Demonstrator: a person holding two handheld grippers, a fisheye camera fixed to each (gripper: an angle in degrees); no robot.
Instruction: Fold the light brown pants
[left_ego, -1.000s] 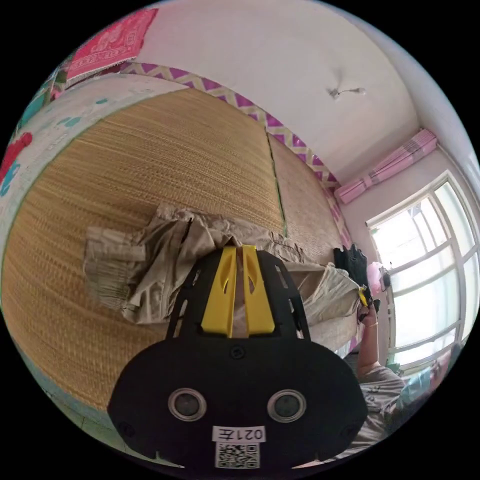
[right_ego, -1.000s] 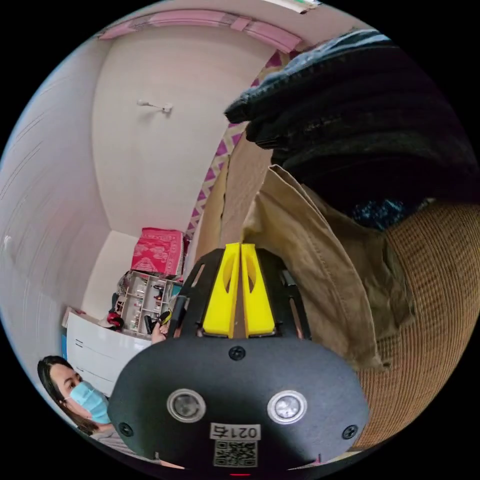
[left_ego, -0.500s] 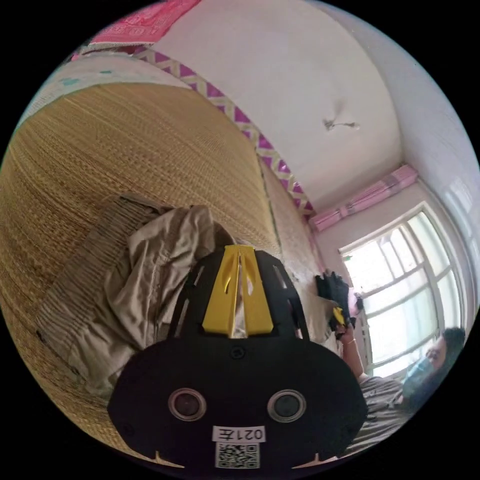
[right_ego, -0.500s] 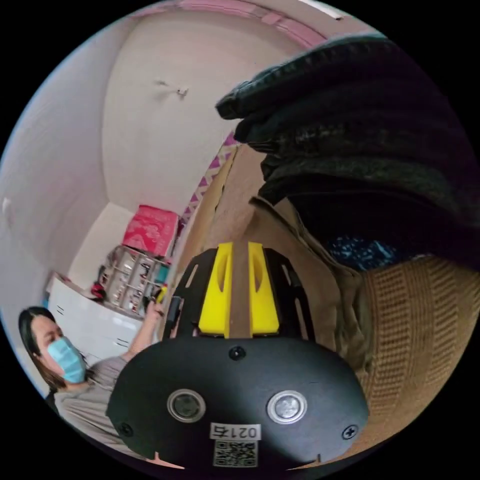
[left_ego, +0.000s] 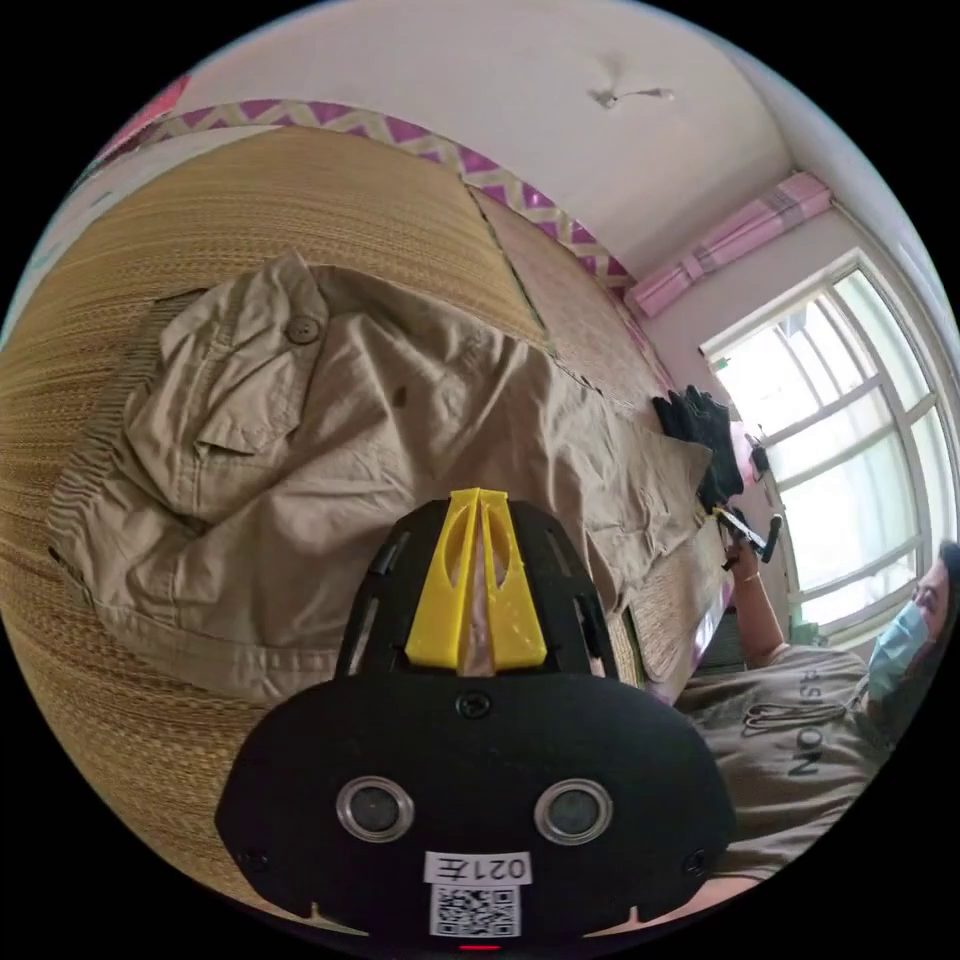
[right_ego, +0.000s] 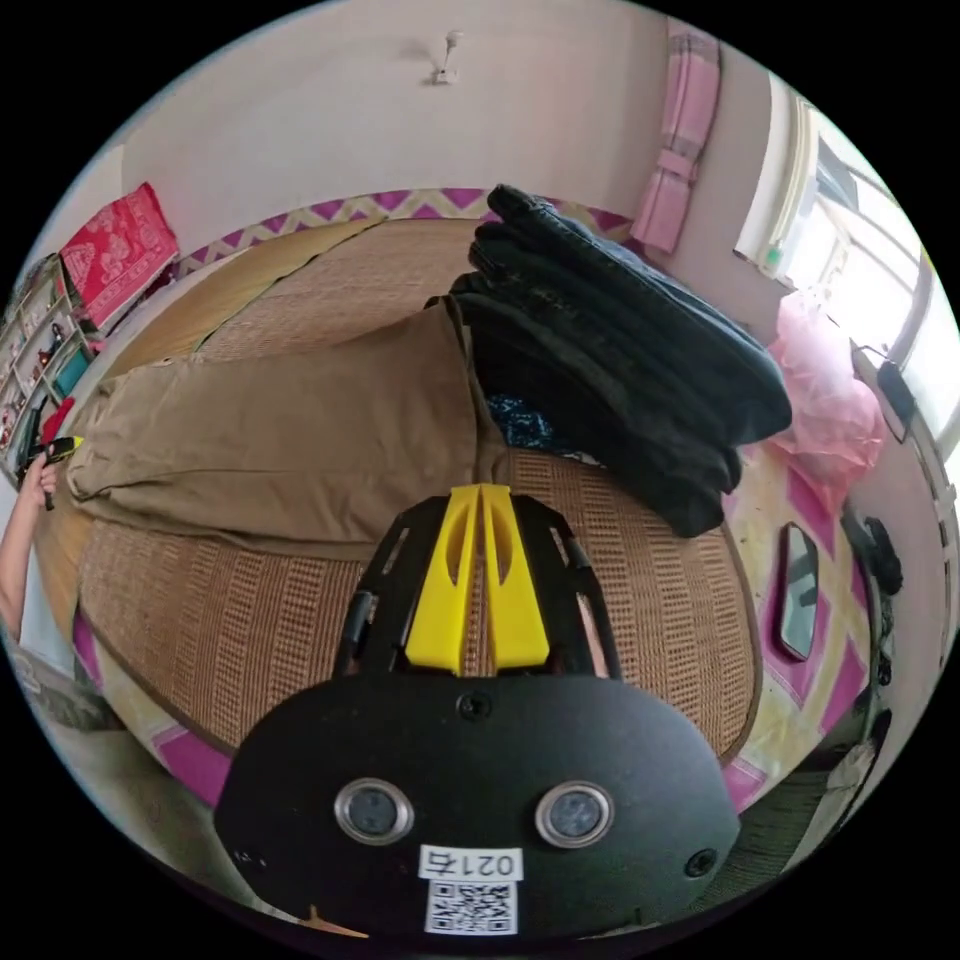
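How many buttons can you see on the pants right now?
1: a button on the waist end of the pants, in the left gripper view. Others may hide in the folds.

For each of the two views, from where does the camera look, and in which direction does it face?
Left gripper view: rides the left gripper, jaws closed, above the waist end of the light brown pants, facing along them toward the window; the person's torso shows.
Right gripper view: rides the right gripper, jaws closed, at the leg ends, facing along the pants toward the stack of dark clothes; a hand shows.
Shared: pants, woven mat, dark stack.
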